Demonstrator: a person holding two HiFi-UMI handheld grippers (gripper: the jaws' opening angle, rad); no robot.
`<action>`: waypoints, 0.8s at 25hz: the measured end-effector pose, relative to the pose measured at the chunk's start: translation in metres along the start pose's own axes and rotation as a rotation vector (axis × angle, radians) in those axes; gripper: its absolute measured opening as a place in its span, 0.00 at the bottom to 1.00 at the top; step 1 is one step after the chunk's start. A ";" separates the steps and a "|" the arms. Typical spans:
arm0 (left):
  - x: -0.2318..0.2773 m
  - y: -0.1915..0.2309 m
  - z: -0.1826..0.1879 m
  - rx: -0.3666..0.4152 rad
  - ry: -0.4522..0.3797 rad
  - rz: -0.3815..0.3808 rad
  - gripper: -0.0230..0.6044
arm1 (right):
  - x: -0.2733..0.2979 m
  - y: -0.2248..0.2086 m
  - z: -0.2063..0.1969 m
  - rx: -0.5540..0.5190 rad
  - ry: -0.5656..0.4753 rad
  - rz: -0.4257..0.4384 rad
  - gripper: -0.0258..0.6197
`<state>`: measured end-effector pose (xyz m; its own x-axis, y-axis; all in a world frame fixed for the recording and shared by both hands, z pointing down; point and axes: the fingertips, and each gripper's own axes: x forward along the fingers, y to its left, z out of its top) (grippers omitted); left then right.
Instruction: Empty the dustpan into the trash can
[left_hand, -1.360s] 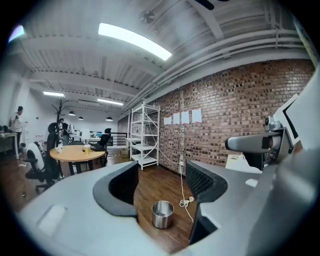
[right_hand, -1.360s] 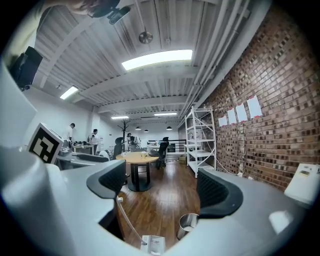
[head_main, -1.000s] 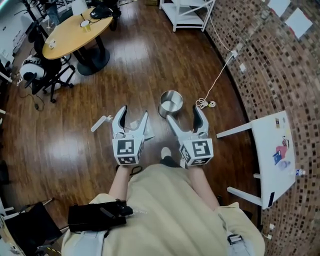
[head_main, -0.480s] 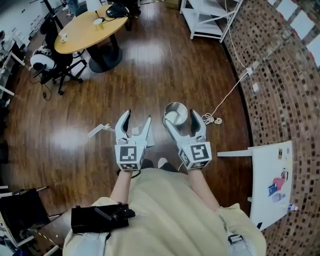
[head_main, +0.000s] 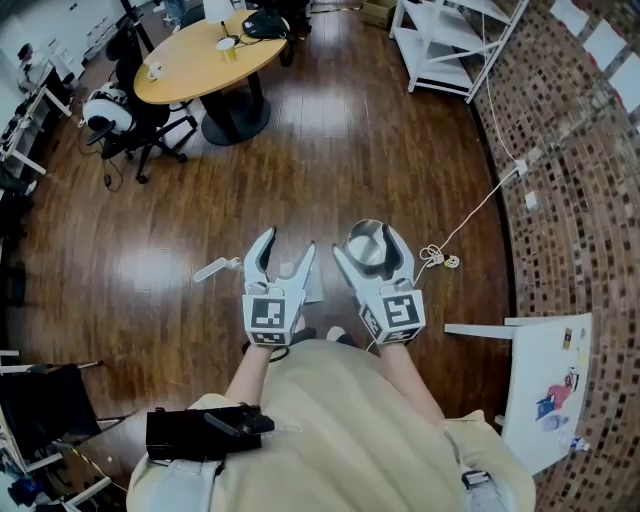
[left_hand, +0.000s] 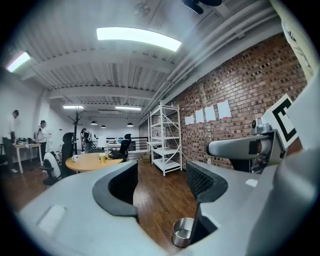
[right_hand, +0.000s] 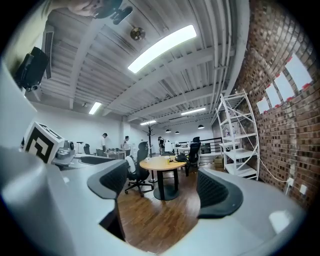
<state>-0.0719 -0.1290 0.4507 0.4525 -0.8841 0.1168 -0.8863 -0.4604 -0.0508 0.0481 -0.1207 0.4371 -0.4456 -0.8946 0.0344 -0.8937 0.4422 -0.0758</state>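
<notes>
1. Dark wood flooring (head_main: 330, 150) fills an open office, and a brick wall (head_main: 590, 200) curves along the right side. The metal trash can (head_main: 366, 240) stands on the floor just ahead of the person
2. Held out level, the left gripper (head_main: 287, 248) sits just left of the trash can in the head view. Its jaws are released and stand partly apart with only floor between them. In the left gripper view the trash can appears low down, beside the right-hand jaw
3. Also held level, the right gripper (head_main: 368, 252) hangs in front of the trash can in the head view and covers part of its rim. Its jaws stand wide after just closing a little, and they grasp nothing. The right gripper view shows only bare floor and distant furniture between them
4. Left of the trash can, the white dustpan (head_main: 212, 270) lies on the floor. Its handle sticks out past the left gripper, which hides most of the pan, and no jaw is on it
5. Well beyond the trash can to the left stand a round yellow table (head_main: 200, 60) and an office chair (head_main: 140, 130). White shelving (head_main: 450, 45) stands beyond it to the right
6. A white cable (head_main: 440, 258) ends in a coil just right of the trash can, and a white side table (head_main: 545, 380) sits farther right
</notes>
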 end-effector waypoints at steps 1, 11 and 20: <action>0.001 0.005 0.004 -0.002 -0.004 0.002 0.51 | 0.004 0.005 0.003 -0.007 0.003 0.010 0.71; -0.015 0.066 -0.020 0.002 0.082 0.036 0.42 | 0.027 0.023 0.020 -0.042 -0.044 0.001 0.71; -0.059 0.132 -0.065 0.043 0.254 0.090 0.43 | 0.059 0.042 -0.011 0.027 0.019 0.052 0.71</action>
<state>-0.2218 -0.1326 0.5021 0.3277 -0.8755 0.3550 -0.9144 -0.3885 -0.1139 -0.0165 -0.1541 0.4465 -0.4923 -0.8691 0.0488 -0.8678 0.4856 -0.1053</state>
